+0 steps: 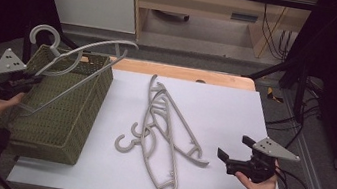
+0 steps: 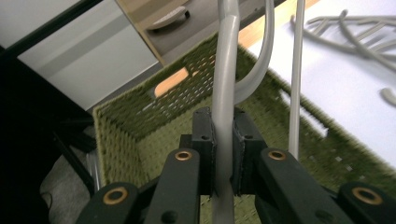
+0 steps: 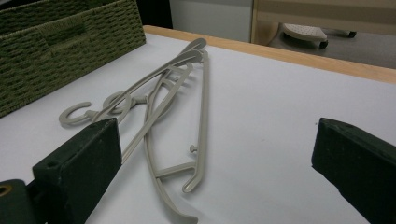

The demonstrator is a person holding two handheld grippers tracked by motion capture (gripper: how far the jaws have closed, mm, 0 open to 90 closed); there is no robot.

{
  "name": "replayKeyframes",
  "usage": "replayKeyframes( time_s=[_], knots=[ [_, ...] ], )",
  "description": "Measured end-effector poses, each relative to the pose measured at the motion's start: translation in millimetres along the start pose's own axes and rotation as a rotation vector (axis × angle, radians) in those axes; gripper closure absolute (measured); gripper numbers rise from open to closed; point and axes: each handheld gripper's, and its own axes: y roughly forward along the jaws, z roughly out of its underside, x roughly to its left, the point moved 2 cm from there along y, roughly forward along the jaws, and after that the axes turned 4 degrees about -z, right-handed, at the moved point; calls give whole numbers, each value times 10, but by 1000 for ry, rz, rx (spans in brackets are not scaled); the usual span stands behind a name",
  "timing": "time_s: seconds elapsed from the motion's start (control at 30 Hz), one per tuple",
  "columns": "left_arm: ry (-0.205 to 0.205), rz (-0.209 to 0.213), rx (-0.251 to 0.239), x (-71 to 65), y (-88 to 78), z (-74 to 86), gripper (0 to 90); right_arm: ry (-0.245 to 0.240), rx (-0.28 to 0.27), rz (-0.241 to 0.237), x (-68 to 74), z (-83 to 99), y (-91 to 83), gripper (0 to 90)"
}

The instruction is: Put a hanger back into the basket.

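Over the green basket (image 1: 58,123), a gripper-held grey hanger (image 1: 81,56).

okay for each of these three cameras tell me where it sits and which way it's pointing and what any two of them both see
High view: above the person's side, looking forward and down on the table; both hands, left gripper, right gripper.
Left gripper view: on the left gripper, looking into the basket; its jaws clamp a hanger.
Right gripper view: on the right gripper, low, looking across the table at the hanger pile; its jaws stand wide apart.
Shared: all three show basket and pile.
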Motion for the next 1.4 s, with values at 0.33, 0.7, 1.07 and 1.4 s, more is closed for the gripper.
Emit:
replayKeyframes(
  time_s=[0.33, 0.7, 1.07, 1.4],
  knots=[
    [1, -38, 53, 190, 79, 252, 818, 0, 5, -1, 2, 3, 6, 18],
    [-9, -75, 108, 315, 121, 505, 818, 1, 10, 0, 4, 9, 19, 19],
    [-31, -103, 146, 362, 191, 678, 818, -2, 17, -3, 2, 18, 34, 19],
    [-54, -106, 204, 326, 347, 810, 817, -5, 20, -8, 2, 19, 32, 19]
  ],
)
